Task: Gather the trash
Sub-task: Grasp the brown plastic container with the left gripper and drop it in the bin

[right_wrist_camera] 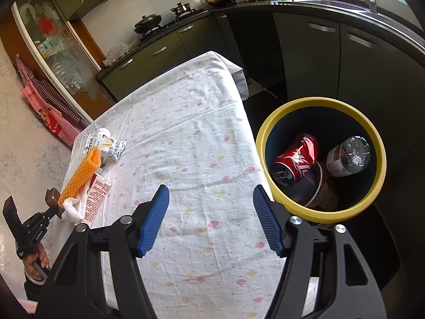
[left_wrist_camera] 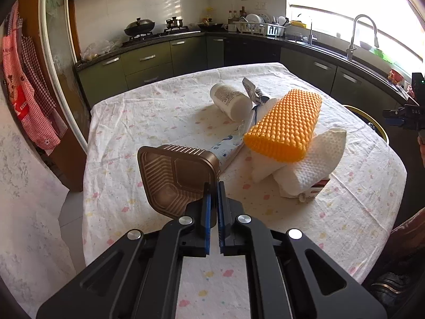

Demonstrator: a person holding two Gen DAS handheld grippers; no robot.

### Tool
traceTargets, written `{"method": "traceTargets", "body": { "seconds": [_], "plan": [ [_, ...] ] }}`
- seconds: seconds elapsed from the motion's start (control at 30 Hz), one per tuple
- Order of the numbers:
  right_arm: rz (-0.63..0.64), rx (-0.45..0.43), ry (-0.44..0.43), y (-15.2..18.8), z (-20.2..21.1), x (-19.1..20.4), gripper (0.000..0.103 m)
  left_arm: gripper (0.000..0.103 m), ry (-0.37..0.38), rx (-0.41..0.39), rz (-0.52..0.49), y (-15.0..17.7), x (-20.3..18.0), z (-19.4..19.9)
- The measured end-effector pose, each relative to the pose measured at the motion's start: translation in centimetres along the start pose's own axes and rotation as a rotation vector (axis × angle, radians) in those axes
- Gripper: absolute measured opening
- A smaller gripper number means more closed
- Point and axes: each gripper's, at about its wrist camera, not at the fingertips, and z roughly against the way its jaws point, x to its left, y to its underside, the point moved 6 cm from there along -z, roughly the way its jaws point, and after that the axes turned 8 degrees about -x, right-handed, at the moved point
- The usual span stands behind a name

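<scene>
- Brown plastic tray: my left gripper pinches its rim; tilted on edge, hollow facing me.
- Right gripper gapes empty beside bin.

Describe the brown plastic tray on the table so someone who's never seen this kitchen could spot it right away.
Find the table with the pastel-spotted cloth. At the near end of its trash pile, the brown tray stands tipped on edge, pinched by the left gripper. It alone is dark, ribbed and rigid.

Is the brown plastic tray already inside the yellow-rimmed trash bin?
No, the brown plastic tray is pinched at its rim by the left gripper above the table, while the yellow-rimmed trash bin stands beside the table.
</scene>
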Motion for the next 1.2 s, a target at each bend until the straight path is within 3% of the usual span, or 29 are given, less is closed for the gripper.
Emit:
{"method": "traceTargets", "body": {
  "seconds": [0.23, 0.33, 0.63, 0.9, 1.2],
  "plan": [
    [0.008, -0.034, 0.021, -0.2, 1.0, -0.2, 0.062, 0.005, -0.001, -0.064, -0.004, -2.6, -2.1, 3.7],
    [0.009, -0.06, 0.045, -0.4, 1.6, -0.7, 0.062, 0.005, 0.038, -0.095, 0.002, -4.3, -3.9, 5.2],
    [-0.024, -0.117, 0.094, -0.2, 3.3, -3.7, 0.063, 0.005, 0.254, -0.122, -0.055, -8.8, -13.6, 5.6],
    [-0.084, -0.192, 0.197, 0.2, 6.1, -9.0, 0.062, 0.005, 0.492, -0.082, -0.165, -12.6, -25.9, 0.6],
    [-0.201, -0.223, 0.261, 1.0, 8.2, -15.8, 0.063, 0.005, 0.633, 0.04, -0.226, -15.1, -39.0, -8.4]
  ]
}}
